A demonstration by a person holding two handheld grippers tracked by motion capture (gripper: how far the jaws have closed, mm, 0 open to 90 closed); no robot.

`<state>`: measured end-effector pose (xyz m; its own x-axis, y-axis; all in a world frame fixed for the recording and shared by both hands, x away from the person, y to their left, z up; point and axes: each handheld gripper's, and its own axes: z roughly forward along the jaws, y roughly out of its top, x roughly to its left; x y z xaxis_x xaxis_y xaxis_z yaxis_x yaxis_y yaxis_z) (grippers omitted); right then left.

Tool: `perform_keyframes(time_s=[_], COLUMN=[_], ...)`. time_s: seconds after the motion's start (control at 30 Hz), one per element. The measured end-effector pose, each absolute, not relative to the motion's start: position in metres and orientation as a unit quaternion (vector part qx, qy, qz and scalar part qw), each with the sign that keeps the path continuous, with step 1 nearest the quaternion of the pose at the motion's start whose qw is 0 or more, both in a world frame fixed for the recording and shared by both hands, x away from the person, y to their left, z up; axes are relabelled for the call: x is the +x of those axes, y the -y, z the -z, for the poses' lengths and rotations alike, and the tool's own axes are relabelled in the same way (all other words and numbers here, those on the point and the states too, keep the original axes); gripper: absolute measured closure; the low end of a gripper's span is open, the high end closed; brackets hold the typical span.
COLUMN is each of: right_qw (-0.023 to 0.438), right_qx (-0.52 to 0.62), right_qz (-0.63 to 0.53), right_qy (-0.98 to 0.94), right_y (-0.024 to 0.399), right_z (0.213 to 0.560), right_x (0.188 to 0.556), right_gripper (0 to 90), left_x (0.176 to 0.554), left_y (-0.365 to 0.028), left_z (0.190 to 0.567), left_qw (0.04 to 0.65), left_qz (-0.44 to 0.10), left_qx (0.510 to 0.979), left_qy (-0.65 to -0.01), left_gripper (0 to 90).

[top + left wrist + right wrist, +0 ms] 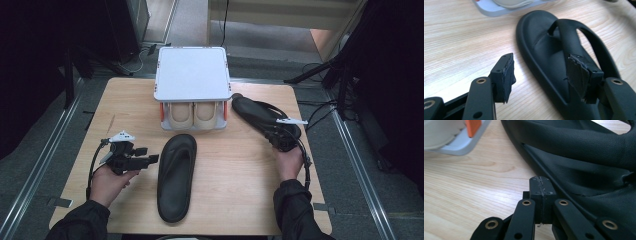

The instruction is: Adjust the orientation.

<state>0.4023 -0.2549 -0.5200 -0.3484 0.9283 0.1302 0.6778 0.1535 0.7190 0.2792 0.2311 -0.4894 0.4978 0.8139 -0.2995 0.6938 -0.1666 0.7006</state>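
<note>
One black flip-flop [176,177] lies lengthwise in the middle of the wooden table [235,190]. My left gripper [148,154] points at its left side with the jaws open and nothing between the pads. In the left gripper view that gripper [542,61] stands just above the flip-flop [544,40], one pad over bare wood and the other over the sole. A second black flip-flop [255,112] lies at the right, beside the rack. My right gripper [280,140] sits at its near end. In the right gripper view this gripper [541,186] is shut, pad against pad, right beside that flip-flop's edge [586,157].
A small shoe rack [192,75] with a pale grey top stands at the back middle of the table, with a pair of beige shoes [192,115] on its lower shelf. Its orange posts and tray corner [471,135] are close to the right gripper. Dark floor and cables surround the table.
</note>
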Motion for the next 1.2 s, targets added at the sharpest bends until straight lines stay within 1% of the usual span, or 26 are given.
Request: perform_keyframes(time_s=[0.13, 0.5, 0.8, 1.2], right_qw=[0.18, 0.18, 0.177, 0.167], right_qx=[0.548, 0.574, 0.593, 0.611], right_qz=[-0.344, -0.346, -0.348, -0.361], right_qy=[-0.741, -0.72, -0.704, -0.685], right_y=[0.257, 0.278, 0.291, 0.301], right_z=[0.524, 0.523, 0.523, 0.524], right_x=[0.408, 0.419, 0.44, 0.459], right_gripper=[89.9, 90.0, 89.8, 89.8], left_x=[0.276, 0.274, 0.265, 0.257], left_y=[-0.229, -0.238, -0.25, -0.257], left_z=[0.489, 0.489, 0.49, 0.491], left_qw=[0.41, 0.412, 0.413, 0.405], left_qz=[-0.082, -0.09, -0.101, -0.108], left_qx=[0.767, 0.756, 0.741, 0.737], left_qy=[-0.486, -0.5, -0.52, -0.531], left_gripper=[38.8, 38.7, 38.3, 38.2])
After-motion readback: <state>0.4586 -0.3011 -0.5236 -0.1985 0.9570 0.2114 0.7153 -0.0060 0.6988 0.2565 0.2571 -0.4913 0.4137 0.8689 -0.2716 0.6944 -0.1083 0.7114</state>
